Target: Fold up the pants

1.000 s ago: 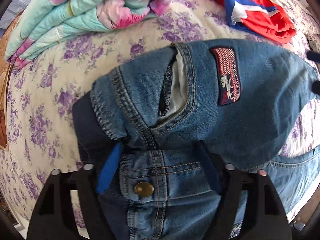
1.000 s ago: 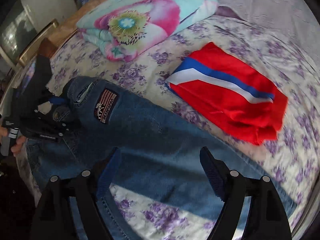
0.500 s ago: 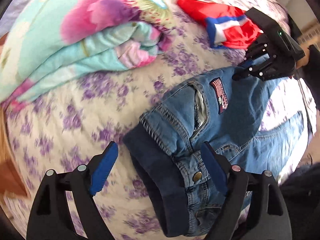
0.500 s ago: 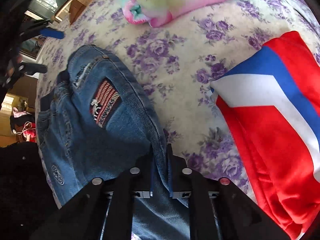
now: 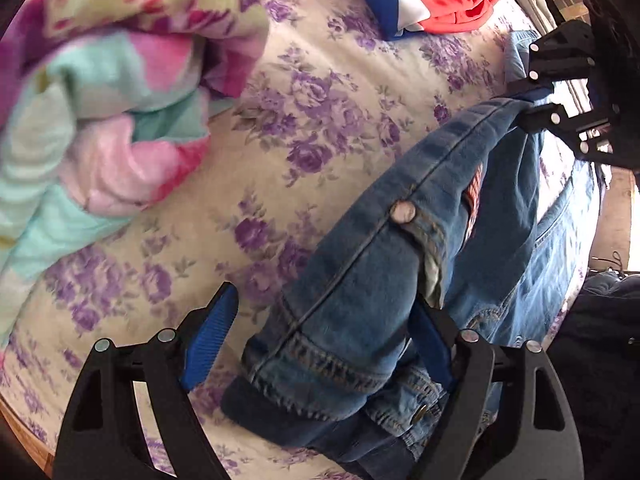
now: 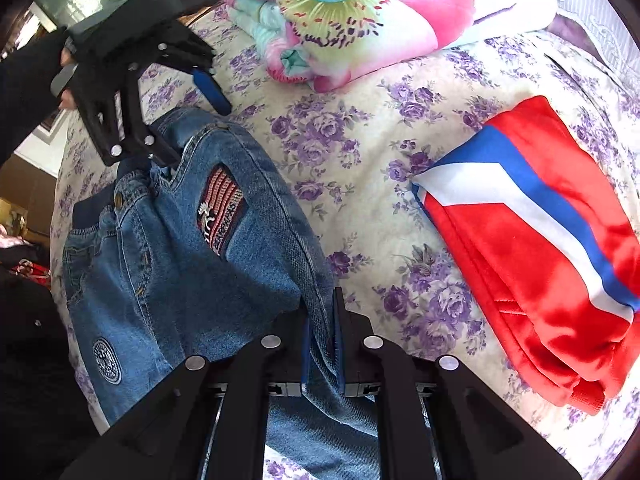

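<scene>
Blue denim pants [image 6: 192, 248] with a striped patch lie folded lengthwise on the flowered bed sheet [image 6: 360, 168]. My right gripper [image 6: 320, 336] is shut on the pants' folded edge; it also shows in the left wrist view [image 5: 532, 98] at the far right. My left gripper [image 5: 324, 332] is open with the waistband end of the pants [image 5: 360, 280] between its fingers, the right finger behind the denim. In the right wrist view the left gripper [image 6: 188, 120] hovers over the waistband, held by a hand.
A folded floral blanket [image 6: 352, 20] lies at the head of the bed; it also shows in the left wrist view [image 5: 100, 100]. A folded red, white and blue garment [image 6: 540, 240] lies to the right of the pants. The bed's wooden edge [image 5: 24, 432] is at lower left.
My left gripper has moved down and forward so the waistband sits between its open fingers. My right gripper stays shut on the folded edge and has lifted it slightly.
</scene>
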Demonstrator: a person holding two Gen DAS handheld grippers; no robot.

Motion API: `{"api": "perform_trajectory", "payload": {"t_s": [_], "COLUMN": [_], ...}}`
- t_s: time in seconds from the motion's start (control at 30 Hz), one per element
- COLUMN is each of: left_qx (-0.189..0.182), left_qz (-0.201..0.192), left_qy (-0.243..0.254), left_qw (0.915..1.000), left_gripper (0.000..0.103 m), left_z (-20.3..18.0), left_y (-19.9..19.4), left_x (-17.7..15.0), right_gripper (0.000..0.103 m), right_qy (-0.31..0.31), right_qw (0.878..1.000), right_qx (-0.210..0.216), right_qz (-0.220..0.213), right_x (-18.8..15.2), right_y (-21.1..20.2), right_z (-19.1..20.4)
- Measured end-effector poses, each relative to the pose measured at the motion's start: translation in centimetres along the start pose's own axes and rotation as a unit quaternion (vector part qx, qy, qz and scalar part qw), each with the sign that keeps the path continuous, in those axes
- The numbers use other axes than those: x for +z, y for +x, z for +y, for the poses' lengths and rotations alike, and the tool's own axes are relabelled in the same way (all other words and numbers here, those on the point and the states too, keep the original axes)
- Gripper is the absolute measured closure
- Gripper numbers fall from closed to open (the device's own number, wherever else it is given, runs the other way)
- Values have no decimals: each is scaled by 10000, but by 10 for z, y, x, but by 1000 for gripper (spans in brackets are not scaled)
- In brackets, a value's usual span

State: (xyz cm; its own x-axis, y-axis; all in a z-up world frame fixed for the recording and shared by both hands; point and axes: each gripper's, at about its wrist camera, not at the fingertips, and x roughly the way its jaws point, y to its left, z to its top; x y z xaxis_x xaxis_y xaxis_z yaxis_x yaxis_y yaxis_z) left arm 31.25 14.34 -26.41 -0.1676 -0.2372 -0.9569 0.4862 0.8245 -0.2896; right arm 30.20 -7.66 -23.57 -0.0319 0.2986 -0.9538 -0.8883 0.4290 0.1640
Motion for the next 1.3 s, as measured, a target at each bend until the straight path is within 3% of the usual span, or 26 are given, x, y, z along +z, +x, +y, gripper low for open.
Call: {"api": "perform_trajectory", "payload": {"t_s": [0.13, 0.2, 0.23, 0.27, 0.47, 0.53, 0.63, 0.7, 0.73, 0.77, 0.93, 1.1, 1.3], "left_qx": [-497, -541, -660, -913, -597, -473, -362, -262, -171, -56, 401, 755, 610], "left_qz": [-77, -148, -205, -273, -594, -643, -701, -722, -710, -690, -900, -1226, -1289], "left_qy": [39, 41, -16, -84, 161, 228, 334, 413, 437, 449, 473, 607, 805], "left_qw": [9987, 9984, 9976, 9954, 9963, 9965, 9963, 9962, 9964, 9966, 9940, 9877, 9865], "left_gripper": [24, 51, 73, 82, 85, 85, 85, 85, 85, 85, 84, 84, 82], "left_z": [3, 7, 12, 16, -2, -11, -19, -29, -31, -34, -53, -86, -137], "left_y": [0, 0, -4, -10, -33, -36, -45, -48, -50, -51, -67, -83, -64], "left_x": [13, 12, 8, 6, -15, -20, -23, -23, -24, -25, -37, -70, -136], "right_gripper": [93, 93, 93, 93, 86, 71, 63, 69, 87, 89, 90, 91, 91], "right_qy": [54, 21, 1, -10, 70, 53, 105, 189, 242, 202, 41, -109, 430], "right_qw": [9999, 9999, 9999, 9998, 10000, 10000, 9999, 9994, 9988, 9992, 9989, 9890, 9916], "right_qx": [-85, -141, -160, -181, -13, -11, 55, 215, 377, 339, -392, -1442, -1180], "right_qz": [42, 37, 12, -15, 1, -57, 121, 215, 211, 117, -245, -304, -316], "right_x": [1, -1, -2, -4, 5, 7, 16, 15, 12, 10, -8, -43, -90], "right_y": [3, 2, 1, 0, 1, -3, 7, 12, 10, 3, -50, -73, -62], "right_z": [1, 2, 3, 3, -6, -14, -25, -30, -30, -26, 11, 86, 156]}}
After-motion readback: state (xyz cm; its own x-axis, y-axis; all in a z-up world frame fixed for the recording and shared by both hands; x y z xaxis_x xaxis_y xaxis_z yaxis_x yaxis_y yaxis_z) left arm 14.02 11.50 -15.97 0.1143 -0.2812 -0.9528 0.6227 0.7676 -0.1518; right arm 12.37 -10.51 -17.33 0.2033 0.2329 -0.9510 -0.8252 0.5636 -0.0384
